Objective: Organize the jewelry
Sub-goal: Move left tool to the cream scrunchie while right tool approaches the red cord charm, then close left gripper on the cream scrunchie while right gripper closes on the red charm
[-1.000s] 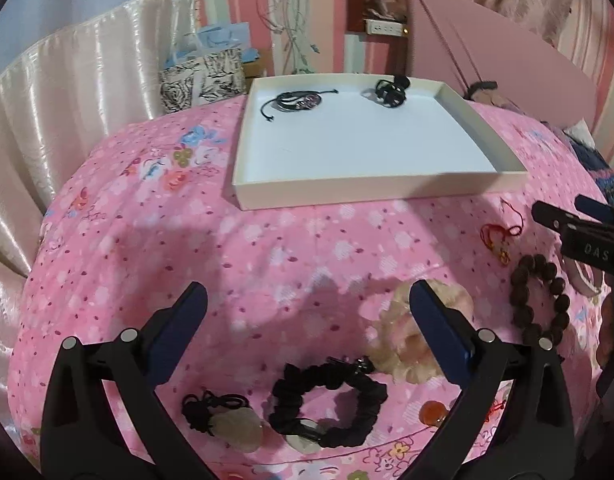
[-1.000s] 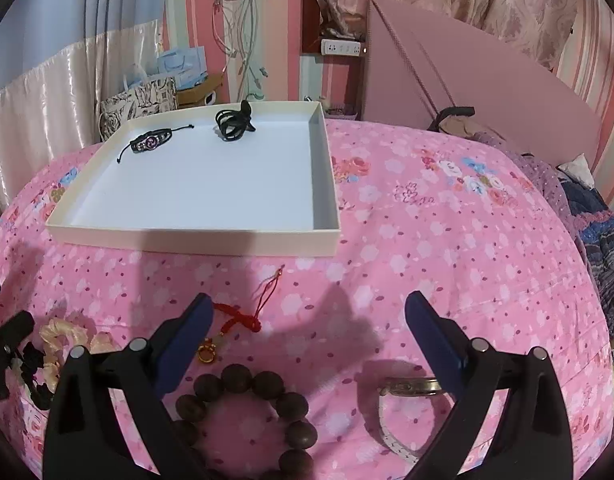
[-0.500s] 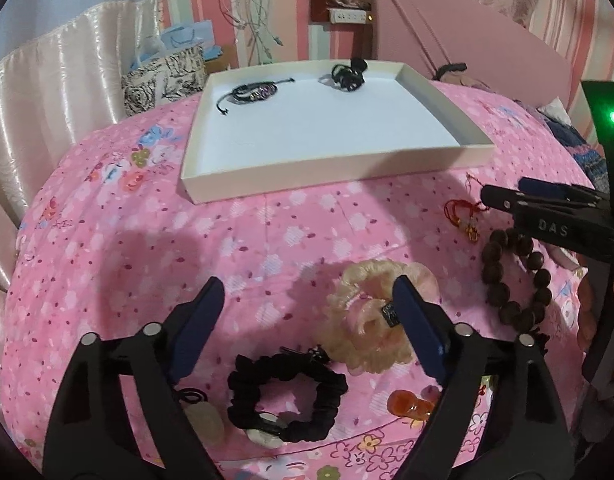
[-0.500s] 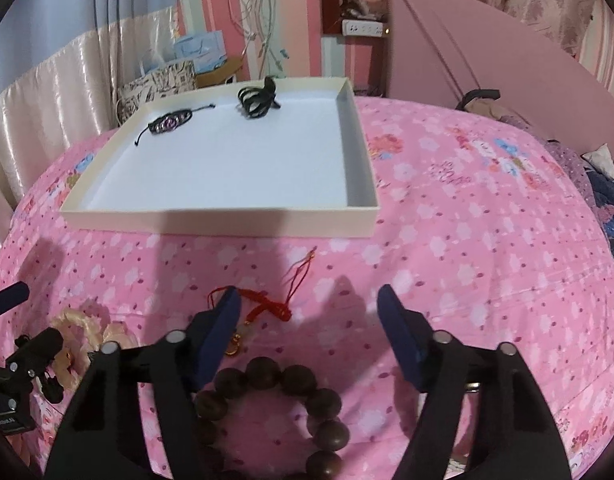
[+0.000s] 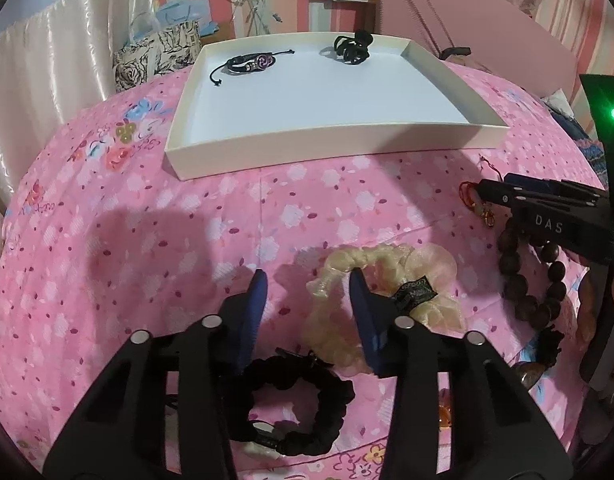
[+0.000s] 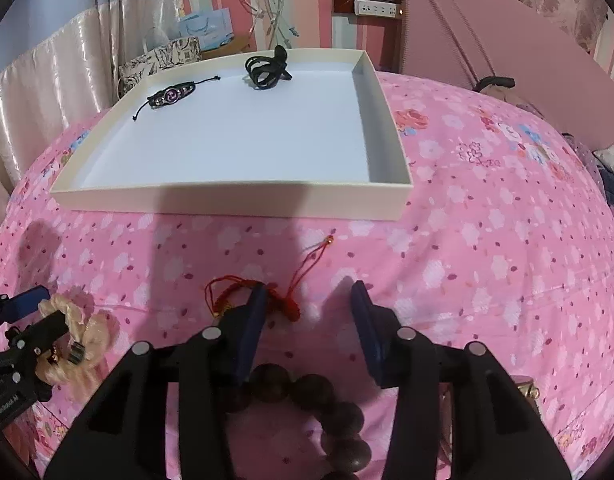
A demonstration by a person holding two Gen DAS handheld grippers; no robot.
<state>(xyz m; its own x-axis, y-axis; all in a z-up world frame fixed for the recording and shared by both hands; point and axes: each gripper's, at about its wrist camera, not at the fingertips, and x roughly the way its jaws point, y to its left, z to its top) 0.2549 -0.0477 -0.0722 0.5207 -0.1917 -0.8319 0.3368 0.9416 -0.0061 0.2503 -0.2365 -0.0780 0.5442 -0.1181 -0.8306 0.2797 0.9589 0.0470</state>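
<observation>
On the pink floral bedspread, my left gripper (image 5: 309,286) is closing. A cream scrunchie (image 5: 391,276) lies partly between its jaws against the right finger; the left finger (image 5: 257,300) stands clear of it. A black scrunchie (image 5: 299,404) lies under the gripper. My right gripper (image 6: 309,300) is also closing, with a red cord charm (image 6: 285,300) beside its left finger and not pinched. A brown bead bracelet (image 6: 327,400) lies below it. The white tray (image 6: 227,200) behind holds a black cord bracelet (image 6: 171,96) and black hair ties (image 6: 267,66).
A patterned gift bag (image 5: 155,52) and a shiny curtain (image 5: 47,80) stand back left. A pink headboard (image 6: 507,40) rises back right. A metal bangle (image 6: 523,384) lies by my right gripper, and a small orange piece (image 5: 443,412) lies near the black scrunchie.
Both grippers' jaws have narrowed from wide open. The left gripper shifted onto the cream scrunchie's edge. The right one sank toward the red cord charm.
</observation>
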